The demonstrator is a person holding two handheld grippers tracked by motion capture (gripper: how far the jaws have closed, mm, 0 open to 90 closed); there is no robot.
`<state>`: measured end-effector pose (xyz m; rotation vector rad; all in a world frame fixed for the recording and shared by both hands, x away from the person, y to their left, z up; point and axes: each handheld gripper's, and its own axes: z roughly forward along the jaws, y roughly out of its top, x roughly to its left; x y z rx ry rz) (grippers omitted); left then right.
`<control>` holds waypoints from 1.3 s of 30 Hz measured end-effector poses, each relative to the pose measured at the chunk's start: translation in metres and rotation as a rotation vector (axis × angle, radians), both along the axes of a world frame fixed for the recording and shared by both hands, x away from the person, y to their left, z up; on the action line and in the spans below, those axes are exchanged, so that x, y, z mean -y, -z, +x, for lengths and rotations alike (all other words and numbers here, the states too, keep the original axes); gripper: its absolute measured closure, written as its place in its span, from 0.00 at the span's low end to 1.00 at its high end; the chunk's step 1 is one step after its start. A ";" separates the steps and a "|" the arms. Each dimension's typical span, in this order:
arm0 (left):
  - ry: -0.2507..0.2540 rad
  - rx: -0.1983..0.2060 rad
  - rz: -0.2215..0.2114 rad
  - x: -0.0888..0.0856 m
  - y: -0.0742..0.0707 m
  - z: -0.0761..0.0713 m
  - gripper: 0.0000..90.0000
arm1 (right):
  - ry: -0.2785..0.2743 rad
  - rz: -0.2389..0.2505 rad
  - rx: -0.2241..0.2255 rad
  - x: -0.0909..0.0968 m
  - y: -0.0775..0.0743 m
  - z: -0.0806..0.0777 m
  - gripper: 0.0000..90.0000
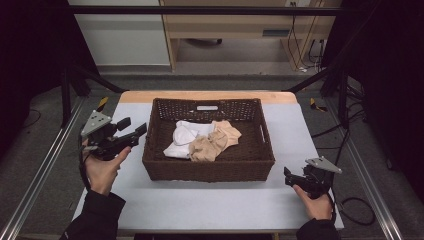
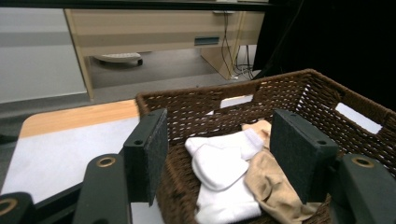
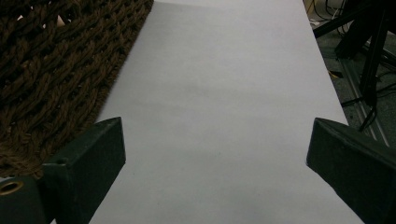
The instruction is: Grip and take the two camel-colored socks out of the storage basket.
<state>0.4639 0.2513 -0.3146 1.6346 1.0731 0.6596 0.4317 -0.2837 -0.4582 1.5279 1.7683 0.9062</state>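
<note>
A dark brown woven wicker basket (image 1: 208, 167) sits mid-counter (image 1: 210, 205), holding a white folded sock (image 1: 182, 136) touching a beige crumpled sock (image 1: 215, 142). The left hand-held gripper (image 1: 131, 131) hovers released beside the basket's left rim; the right hand-held gripper (image 1: 290, 176), jaws spread wide, rests near its right corner.

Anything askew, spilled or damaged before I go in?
Nothing stands out. The white socks and beige socks lie loosely heaped inside the wicker basket, which sits square on the table. Both grippers, left and right, are open and empty.
</note>
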 end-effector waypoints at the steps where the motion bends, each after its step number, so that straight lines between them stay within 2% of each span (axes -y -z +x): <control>1: 0.007 0.002 0.006 0.004 -0.001 0.002 0.41 | 0.000 -0.002 0.002 0.000 0.000 0.000 0.05; 10: 0.041 -0.004 0.041 0.036 -0.004 0.024 0.41 | 0.004 -0.004 0.001 0.000 0.000 0.001 0.05; 15: 0.055 0.009 0.050 0.047 -0.002 0.036 0.41 | 0.003 -0.005 0.002 0.000 0.000 0.001 0.05; 19: 0.057 0.001 0.058 0.053 0.001 0.045 0.42 | 0.000 -0.007 0.005 0.000 0.000 0.002 0.05; 26: 0.081 -0.027 0.070 0.073 0.013 0.068 0.42 | -0.004 -0.011 0.006 0.000 0.000 0.003 0.06; 39: 0.106 -0.076 0.121 0.101 0.043 0.098 0.43 | -0.003 -0.015 0.008 -0.001 0.000 0.004 0.06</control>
